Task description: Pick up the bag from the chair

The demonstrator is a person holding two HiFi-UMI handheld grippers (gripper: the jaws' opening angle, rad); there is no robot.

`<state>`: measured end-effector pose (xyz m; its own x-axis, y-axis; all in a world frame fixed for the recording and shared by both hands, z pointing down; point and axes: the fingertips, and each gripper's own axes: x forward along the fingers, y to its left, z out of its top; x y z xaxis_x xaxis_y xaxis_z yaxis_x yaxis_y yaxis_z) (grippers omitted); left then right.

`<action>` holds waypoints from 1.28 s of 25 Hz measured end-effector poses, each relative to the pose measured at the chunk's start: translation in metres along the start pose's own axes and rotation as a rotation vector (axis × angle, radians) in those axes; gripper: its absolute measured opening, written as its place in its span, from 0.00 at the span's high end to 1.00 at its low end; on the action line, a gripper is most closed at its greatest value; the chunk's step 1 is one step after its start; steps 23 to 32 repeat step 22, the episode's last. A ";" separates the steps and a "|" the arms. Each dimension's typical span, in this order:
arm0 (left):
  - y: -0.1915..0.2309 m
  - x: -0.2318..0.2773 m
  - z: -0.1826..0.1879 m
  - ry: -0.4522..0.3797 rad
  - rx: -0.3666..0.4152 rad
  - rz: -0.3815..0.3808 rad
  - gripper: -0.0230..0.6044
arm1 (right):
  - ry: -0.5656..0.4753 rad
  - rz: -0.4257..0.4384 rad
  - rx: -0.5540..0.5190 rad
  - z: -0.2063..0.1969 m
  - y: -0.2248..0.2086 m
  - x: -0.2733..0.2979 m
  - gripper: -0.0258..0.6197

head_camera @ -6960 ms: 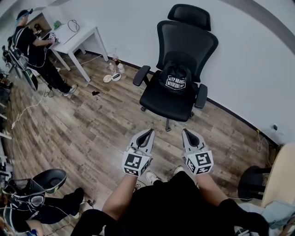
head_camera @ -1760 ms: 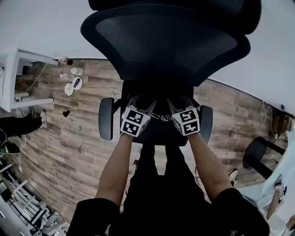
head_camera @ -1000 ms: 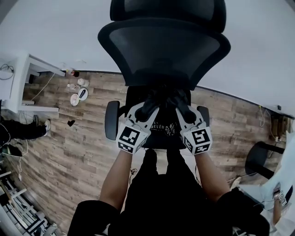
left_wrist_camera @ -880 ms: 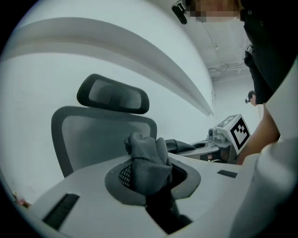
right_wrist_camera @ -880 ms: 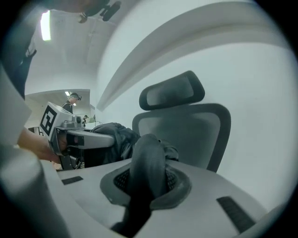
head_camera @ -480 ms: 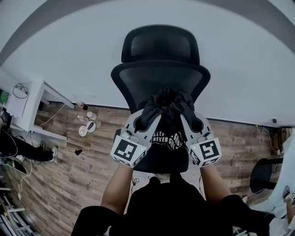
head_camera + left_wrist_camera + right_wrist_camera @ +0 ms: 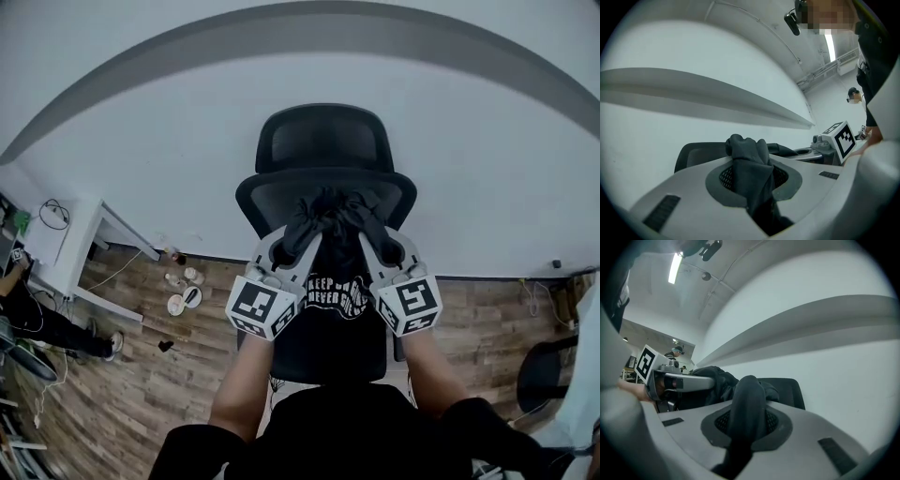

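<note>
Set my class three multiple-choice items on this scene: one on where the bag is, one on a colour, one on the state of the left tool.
1. Where is the bag?
A. On the white desk.
B. Held up in front of the chair.
C. On the floor.

2. What colour is the bag's print?
A. White.
B. Red.
C. Green.

3. How is the left tool?
A. Open and empty.
B. Out of sight.
C. Shut on the bag's fabric.

Answers:
1. B: the left tool and the right tool hold it before the backrest.
2. A: the lettering shows white on black.
3. C: the left gripper view shows dark fabric pinched between its jaws.
</note>
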<state>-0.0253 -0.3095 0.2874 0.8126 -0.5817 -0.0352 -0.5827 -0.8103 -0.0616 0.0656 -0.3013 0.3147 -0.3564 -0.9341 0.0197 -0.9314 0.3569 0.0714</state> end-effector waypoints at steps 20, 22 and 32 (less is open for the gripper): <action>0.005 -0.001 0.005 -0.004 0.005 0.002 0.81 | -0.012 0.028 -0.014 0.004 0.004 0.012 0.87; 0.004 -0.001 0.006 -0.002 0.010 0.005 0.81 | -0.011 0.032 -0.016 0.004 0.004 0.012 0.87; 0.004 -0.001 0.006 -0.002 0.010 0.005 0.81 | -0.011 0.032 -0.016 0.004 0.004 0.012 0.87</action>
